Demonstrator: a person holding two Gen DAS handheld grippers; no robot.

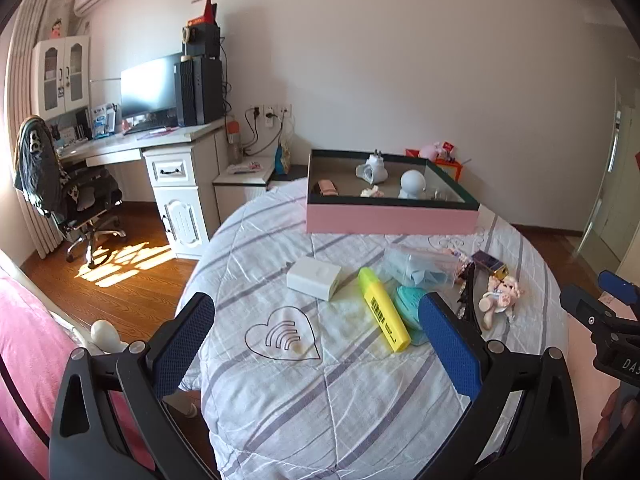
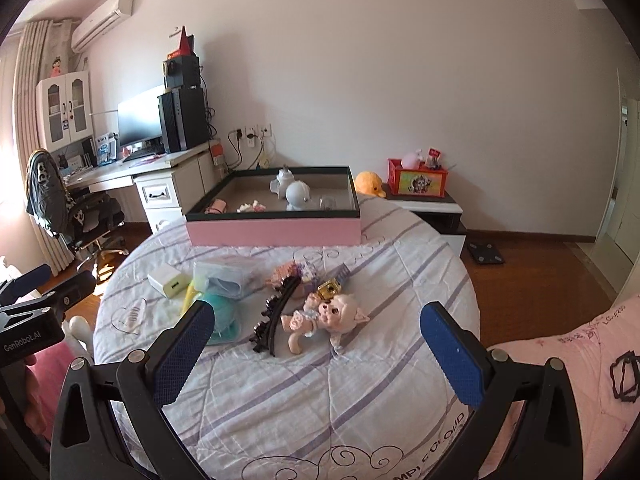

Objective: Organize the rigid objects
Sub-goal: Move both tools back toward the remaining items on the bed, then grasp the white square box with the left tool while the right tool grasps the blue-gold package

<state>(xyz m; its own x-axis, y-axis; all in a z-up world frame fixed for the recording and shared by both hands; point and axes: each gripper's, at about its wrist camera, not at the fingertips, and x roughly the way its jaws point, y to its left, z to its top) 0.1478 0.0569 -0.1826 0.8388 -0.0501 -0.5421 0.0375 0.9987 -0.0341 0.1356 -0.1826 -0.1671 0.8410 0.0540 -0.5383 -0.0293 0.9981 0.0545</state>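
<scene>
partly done, by the look of it. pink box [image 2: 276, 232] at far side of bed already holds several small figures. left to move, all nearer than the box: white charger [image 1: 314, 283], yellow highlighter [image 1: 383, 308], pig figure [image 2: 328, 316], black hair clip [image 2: 276, 316]. left gripper [image 1: 316, 344] and right gripper [image 2: 316, 344] both spread wide, holding nothing.

Pink box [image 1: 392, 218]: one
Figures in the box: four — maybe more
Highlighter [image 1: 383, 309]: one
White charger [image 1: 314, 278]: one
Pig doll [image 2: 326, 317]: one
</scene>
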